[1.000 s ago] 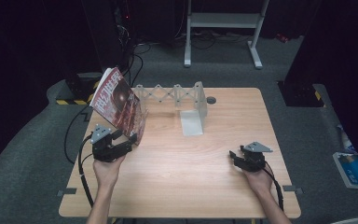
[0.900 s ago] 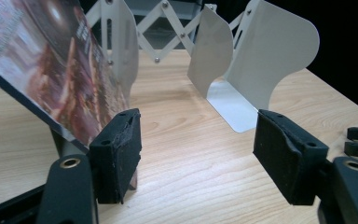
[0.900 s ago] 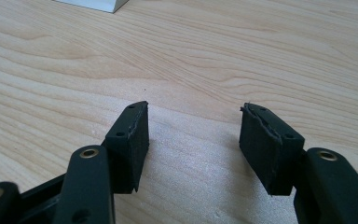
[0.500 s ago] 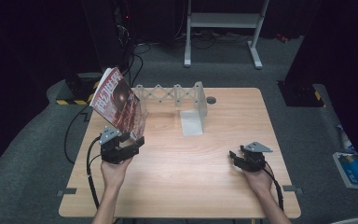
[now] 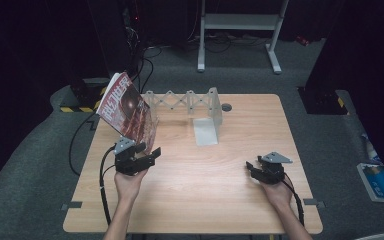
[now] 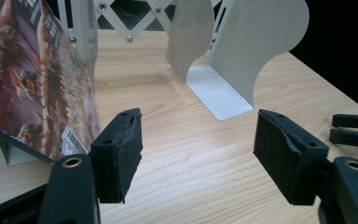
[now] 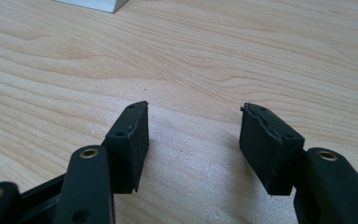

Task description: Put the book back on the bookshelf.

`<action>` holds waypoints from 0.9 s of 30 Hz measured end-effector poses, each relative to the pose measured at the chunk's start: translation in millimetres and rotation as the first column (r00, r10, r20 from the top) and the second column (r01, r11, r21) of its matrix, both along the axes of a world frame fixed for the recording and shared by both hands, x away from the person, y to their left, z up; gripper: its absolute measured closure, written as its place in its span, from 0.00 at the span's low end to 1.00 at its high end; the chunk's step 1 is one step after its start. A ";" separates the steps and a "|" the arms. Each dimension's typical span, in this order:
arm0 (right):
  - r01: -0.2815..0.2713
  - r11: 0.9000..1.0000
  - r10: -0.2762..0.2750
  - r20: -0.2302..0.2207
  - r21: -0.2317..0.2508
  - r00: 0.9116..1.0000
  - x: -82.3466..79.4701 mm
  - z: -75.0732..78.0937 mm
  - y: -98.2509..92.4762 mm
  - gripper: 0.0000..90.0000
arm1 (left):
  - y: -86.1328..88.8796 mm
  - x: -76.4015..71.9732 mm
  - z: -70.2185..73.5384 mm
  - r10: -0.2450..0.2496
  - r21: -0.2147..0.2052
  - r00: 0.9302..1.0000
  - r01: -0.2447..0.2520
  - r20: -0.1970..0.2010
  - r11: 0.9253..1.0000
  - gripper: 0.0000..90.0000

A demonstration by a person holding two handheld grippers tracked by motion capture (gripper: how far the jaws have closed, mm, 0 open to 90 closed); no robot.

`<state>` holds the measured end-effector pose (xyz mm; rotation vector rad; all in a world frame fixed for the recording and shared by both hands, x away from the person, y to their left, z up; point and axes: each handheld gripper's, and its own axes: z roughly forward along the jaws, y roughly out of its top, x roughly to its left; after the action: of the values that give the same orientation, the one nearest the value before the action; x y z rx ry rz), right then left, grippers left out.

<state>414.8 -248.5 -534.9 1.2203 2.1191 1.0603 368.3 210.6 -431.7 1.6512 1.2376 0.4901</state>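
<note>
A magazine with a red cover [image 5: 127, 110] stands tilted at the table's left, leaning on the left end of a grey expanding rack [image 5: 180, 100]. In the left gripper view the magazine [image 6: 32, 79] is just left of the left jaw. My left gripper [image 5: 149, 150] [image 6: 198, 154] hovers open by the magazine's lower right corner, with nothing between its pads. A white metal bookend [image 5: 212, 112] [image 6: 242, 56] stands at the rack's right end. My right gripper [image 5: 251, 167] [image 7: 193, 144] rests open and low over bare wood at the front right, holding nothing.
The wooden table [image 5: 205, 200] has free room in the middle and front. A small dark disc [image 5: 226, 107] lies behind the bookend. A blue book [image 5: 377, 182] lies on the floor at right, and a metal stand [image 5: 240, 30] stands behind the table.
My left gripper has moved a little to the right and lower, along the magazine's bottom edge. The right gripper has stayed still.
</note>
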 end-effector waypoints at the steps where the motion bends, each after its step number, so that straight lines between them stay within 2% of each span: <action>1: 0.000 1.000 0.000 0.001 -0.001 1.000 0.0 0.0 0.0 0.47 | -0.9 0.6 -0.4 -0.002 -0.001 1.000 0.002 -0.001 1.000 0.36; 27: -0.002 1.000 0.002 0.006 0.001 1.000 0.0 -0.5 -0.3 0.47 | -17.0 12.2 -13.9 -0.036 0.009 0.999 0.037 -0.027 0.999 0.37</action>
<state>414.9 -248.7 -535.4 1.2147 2.1158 1.0644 380.6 193.6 -445.7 1.6902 1.2241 0.4534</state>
